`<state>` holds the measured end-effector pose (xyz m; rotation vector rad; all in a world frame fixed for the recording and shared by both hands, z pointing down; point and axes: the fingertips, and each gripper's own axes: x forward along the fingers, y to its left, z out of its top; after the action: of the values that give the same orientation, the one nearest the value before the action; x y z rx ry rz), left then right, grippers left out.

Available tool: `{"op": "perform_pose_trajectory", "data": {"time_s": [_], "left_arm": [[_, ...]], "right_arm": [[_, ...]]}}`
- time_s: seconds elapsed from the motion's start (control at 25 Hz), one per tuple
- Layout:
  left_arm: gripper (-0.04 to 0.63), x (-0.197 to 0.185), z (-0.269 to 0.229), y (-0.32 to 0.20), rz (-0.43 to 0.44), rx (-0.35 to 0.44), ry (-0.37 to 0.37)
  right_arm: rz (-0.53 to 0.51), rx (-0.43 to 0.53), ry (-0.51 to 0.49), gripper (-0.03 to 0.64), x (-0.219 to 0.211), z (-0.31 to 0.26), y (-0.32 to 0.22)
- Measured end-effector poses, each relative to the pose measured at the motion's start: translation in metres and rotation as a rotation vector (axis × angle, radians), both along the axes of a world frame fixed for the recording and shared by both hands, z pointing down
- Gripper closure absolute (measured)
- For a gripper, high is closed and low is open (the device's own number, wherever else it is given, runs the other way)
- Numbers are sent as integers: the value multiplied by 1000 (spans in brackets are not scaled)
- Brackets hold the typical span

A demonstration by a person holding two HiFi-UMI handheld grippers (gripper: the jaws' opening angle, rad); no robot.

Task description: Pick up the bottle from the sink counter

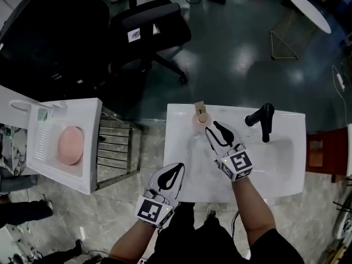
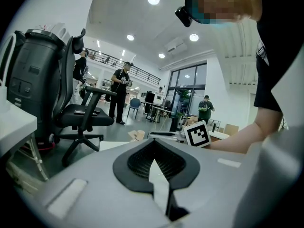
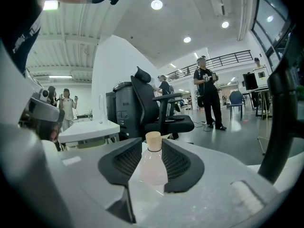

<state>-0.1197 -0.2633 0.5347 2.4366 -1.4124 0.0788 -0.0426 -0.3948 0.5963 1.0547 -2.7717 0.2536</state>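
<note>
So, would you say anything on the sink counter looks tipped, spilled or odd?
Nothing stands out: the pale pink bottle with a tan cap stands upright on the white sink counter, and no spill shows.

A small bottle (image 1: 202, 117) of pale pink, see-through plastic with a rounded body, a narrow neck and a tan, cork-coloured cap stands upright on a white rectangular sink counter (image 1: 179, 147). It rests on the flat back ledge, at about 11 o'clock from the middle of the sunken basin, close to the counter's far edge. From above, mostly the round cap shows, with the pink body spreading out beneath it. In the right gripper view the bottle (image 3: 153, 165) is seen side on and dead centre. Its cap is at 12 o'clock, its body widens towards 6 o'clock, and its base sits on the glossy white surface.
</note>
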Motion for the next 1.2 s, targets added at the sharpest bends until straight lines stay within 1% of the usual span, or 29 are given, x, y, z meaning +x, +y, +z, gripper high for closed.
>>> {"op": "perform_pose_trajectory", "data": {"time_s": [0.12,0.24,0.36,0.68,0.84,1.04,1.2], "left_arm": [[592,1,0,-4,17,7,5],[592,2,4,-6,26,1,6],[592,1,8,-7,32,-8,6],[592,-8,15,-6,27,-27,10],[592,-11,19,-5,26,-33,9],[592,-15,22,-5,31,-44,8],[592,-19,25,-5,34,-51,8]], "right_arm": [[-9,23,1,474,-5,1,-7],[-30,50,26,465,-10,5,-11],[-32,42,41,460,-14,11,-15],[-46,75,81,454,-29,15,-26],[-45,93,47,454,-37,15,-29],[-40,97,34,472,-39,17,-31],[-42,110,7,469,-38,17,-31]]}}
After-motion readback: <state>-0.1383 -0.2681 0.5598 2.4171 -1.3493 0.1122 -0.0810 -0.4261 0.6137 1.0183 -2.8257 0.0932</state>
